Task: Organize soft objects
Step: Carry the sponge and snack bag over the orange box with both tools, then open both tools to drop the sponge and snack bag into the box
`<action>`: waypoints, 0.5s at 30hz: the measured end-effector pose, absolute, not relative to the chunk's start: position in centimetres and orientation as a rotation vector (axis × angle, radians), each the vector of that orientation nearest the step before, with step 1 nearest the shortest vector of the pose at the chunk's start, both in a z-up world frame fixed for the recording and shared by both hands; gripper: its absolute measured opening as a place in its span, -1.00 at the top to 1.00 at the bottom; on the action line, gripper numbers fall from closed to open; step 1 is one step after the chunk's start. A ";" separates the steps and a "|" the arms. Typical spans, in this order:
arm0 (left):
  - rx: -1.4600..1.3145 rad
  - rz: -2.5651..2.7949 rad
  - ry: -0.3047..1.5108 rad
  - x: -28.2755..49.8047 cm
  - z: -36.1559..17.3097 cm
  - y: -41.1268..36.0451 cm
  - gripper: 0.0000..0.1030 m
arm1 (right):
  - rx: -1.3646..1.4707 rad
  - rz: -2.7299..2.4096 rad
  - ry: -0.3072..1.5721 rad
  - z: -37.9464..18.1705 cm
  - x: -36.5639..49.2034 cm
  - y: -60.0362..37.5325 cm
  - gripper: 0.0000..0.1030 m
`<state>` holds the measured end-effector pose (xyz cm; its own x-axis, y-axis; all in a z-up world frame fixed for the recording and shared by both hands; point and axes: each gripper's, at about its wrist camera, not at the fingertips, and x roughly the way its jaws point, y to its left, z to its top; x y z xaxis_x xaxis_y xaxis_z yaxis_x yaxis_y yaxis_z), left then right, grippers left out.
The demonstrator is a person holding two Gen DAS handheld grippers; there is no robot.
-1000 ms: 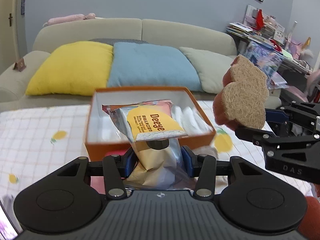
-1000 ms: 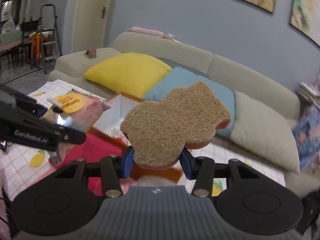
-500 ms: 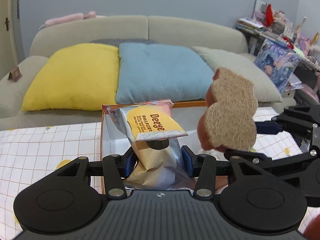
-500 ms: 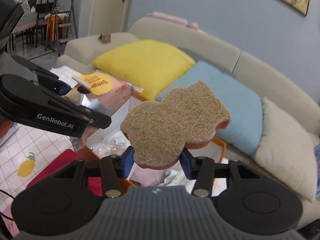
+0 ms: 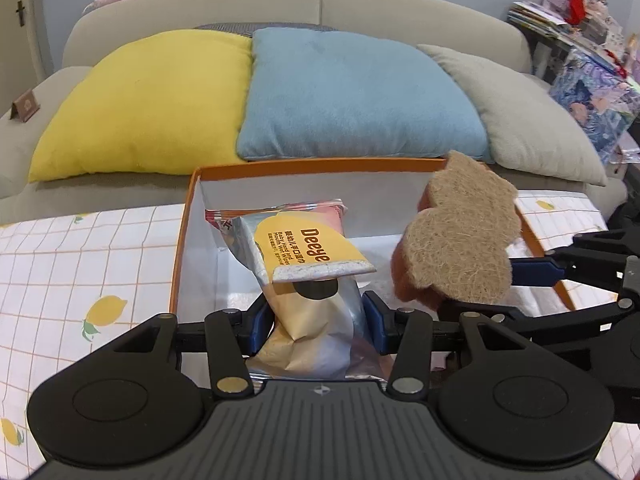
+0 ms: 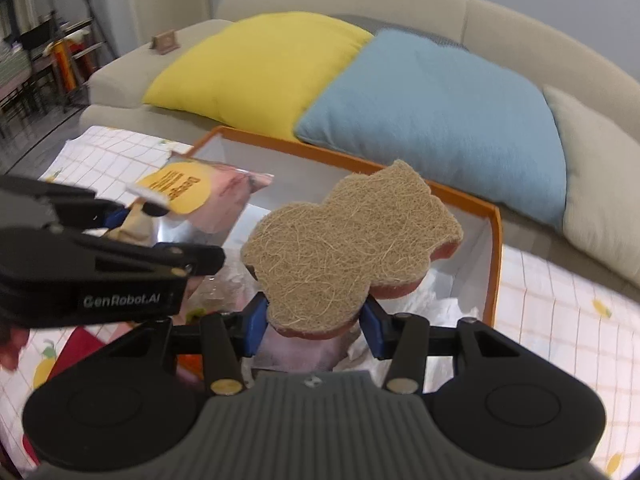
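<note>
Left wrist view: our left gripper [image 5: 316,316] clamps a wipes pack [image 5: 308,280] | our right gripper [image 6: 314,320] pinches a sponge [image 6: 348,248] | both held over our orange box [image 5: 182,240] | cushions [image 5: 352,92] on the sofa behind

The silvery foil wet-wipe pack [image 5: 308,280] is glossy and crinkled, with a smooth yellow printed label. The bear-shaped scrub sponge [image 6: 348,240] has a rough, matt tan fibre face over a soft reddish foam layer. The orange-rimmed cardboard box [image 5: 182,240] looks matt, its white inside smooth. The yellow cushion [image 5: 148,104] and blue cushion [image 5: 356,92] are soft, matt, slightly fuzzy cloth.
</note>
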<state>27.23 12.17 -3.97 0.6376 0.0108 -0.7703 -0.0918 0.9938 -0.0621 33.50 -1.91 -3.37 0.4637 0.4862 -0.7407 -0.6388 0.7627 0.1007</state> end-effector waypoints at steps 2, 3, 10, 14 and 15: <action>-0.105 0.071 0.884 27.3 -4.2 12.3 -0.06 | -0.216 0.693 0.834 -3.8 33.7 -1.4 0.04; -0.110 0.072 0.885 27.3 -4.3 12.3 -0.06 | -0.226 0.692 0.828 -3.9 33.7 -1.2 0.04; -0.103 0.062 0.817 26.9 -2.8 12.4 -0.25 | -0.214 0.689 0.836 -4.5 33.5 -1.8 -0.09; -0.103 0.051 0.781 26.1 -1.4 11.9 -0.26 | -0.187 0.679 0.817 -3.8 33.1 -2.3 -0.16; -0.094 0.052 0.769 25.7 -1.0 11.6 -0.27 | -0.188 0.677 0.809 -3.5 32.8 -2.4 -0.16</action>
